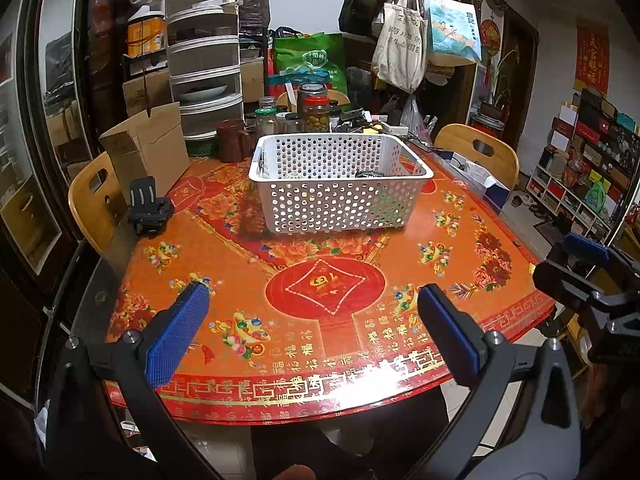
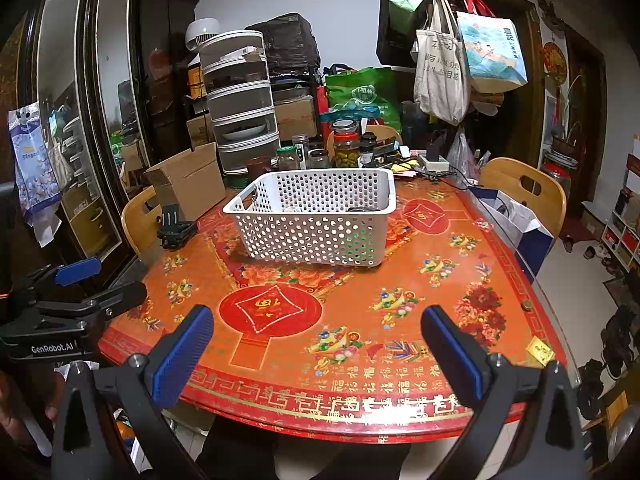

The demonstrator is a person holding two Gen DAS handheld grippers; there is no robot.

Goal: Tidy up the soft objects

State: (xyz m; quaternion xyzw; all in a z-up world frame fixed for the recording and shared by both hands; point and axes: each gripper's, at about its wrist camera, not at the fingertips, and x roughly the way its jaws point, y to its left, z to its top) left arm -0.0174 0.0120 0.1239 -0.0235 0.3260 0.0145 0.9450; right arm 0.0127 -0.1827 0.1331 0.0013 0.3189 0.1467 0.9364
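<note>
A white perforated plastic basket (image 1: 340, 188) stands on the red and orange patterned table (image 1: 320, 320); it also shows in the right wrist view (image 2: 316, 216). Small dark and pale items lie inside it, mostly hidden by its wall. My left gripper (image 1: 312, 332) is open and empty, above the table's near edge. My right gripper (image 2: 316, 352) is open and empty, also over the near edge. Each gripper shows at the side of the other's view: the right (image 1: 588, 276), the left (image 2: 80, 292).
A cardboard box (image 1: 148, 148) and a black clamp mount (image 1: 150, 210) sit at the table's left. Jars (image 1: 316, 110), a brown mug (image 1: 232, 140) and stacked food covers (image 1: 204, 52) crowd the back. Wooden chairs (image 1: 480, 152) stand around the table. Bags hang at the back right.
</note>
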